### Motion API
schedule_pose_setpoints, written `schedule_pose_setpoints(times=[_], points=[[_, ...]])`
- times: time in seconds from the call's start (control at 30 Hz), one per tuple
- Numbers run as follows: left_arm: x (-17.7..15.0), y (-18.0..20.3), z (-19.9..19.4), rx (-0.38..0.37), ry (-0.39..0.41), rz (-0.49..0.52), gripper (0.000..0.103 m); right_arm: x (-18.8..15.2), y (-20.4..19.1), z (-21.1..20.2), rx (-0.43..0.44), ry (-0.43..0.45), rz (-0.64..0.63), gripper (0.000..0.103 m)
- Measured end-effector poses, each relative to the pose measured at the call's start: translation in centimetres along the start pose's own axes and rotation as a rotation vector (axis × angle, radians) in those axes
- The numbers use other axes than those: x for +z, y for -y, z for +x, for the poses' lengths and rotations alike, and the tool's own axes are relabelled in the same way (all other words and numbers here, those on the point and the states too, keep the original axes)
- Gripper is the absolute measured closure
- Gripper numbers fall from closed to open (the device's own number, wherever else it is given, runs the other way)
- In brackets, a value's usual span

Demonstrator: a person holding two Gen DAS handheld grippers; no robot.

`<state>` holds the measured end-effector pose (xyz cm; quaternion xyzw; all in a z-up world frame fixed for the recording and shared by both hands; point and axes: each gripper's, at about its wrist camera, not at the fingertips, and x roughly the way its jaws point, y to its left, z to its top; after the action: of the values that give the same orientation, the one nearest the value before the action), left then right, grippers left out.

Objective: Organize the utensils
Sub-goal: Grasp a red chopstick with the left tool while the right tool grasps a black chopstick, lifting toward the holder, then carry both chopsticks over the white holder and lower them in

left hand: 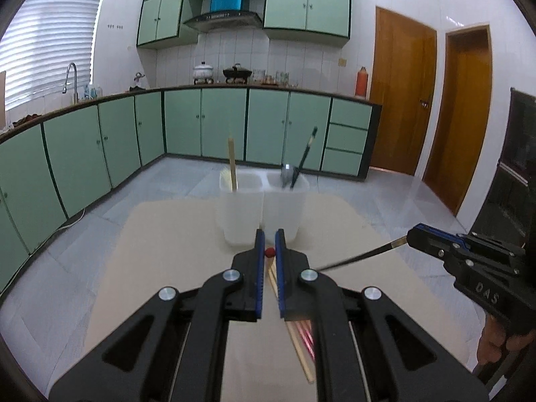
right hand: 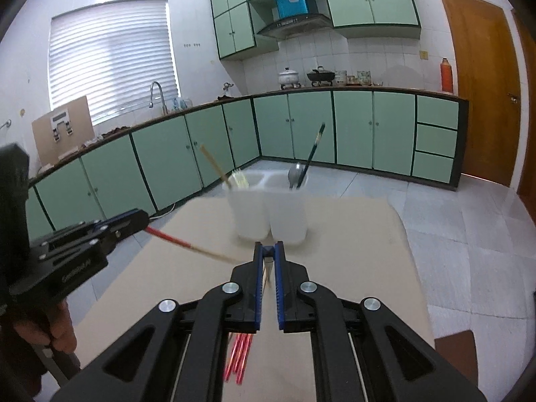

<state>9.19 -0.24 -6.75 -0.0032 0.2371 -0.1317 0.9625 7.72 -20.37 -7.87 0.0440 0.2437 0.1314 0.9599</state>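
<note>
- Left gripper (left hand: 269, 244) is clamped on a red-ended chopstick (right hand: 187, 243), lifted short of the twin-cup holder (left hand: 261, 201).
- Right gripper (right hand: 269, 251) pinches a dark chopstick (left hand: 361, 256), also short of the holder.
- Holder's left cup has a wooden chopstick (left hand: 231, 164); its right cup has a spoon (left hand: 286, 175) and a dark chopstick.
- More red chopsticks (right hand: 239, 355) lie on the mat (left hand: 160, 268), nearer than the holder.
</note>
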Motion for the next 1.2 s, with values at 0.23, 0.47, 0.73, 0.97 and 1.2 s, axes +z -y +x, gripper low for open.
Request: schedule_pose_setpoints(times=[0.23, 0.47, 0.73, 0.97, 1.2], points=[[3.0, -0.6, 0.1, -0.026, 0.033, -0.027, 0.098, 4.5, 0.3, 1.3, 0.024, -0.019, 0.002, 0.097], [5.8, -0.8, -1.0, -0.059, 0.078, -0.034, 0.098, 7.9, -0.2, 0.9, 0.054, 0.008, -0.059, 0.097], [10.5, -0.5, -1.3, -0.062, 0.178, -0.004, 0.098, 12.9, 0.0, 0.8, 0.068, 0.091, -0.084, 0.097], [16.4, 0.2, 0.4, -0.033, 0.295, 0.018, 0.098, 18.6, 0.8, 3.0, 0.044, 0.173, -0.083, 0.097], [18.8, 0.3, 5.0, 0.013, 0.308, 0.042, 0.098, 21.1, 2.3, 7.1, 0.029, 0.221, -0.041, 0.097]])
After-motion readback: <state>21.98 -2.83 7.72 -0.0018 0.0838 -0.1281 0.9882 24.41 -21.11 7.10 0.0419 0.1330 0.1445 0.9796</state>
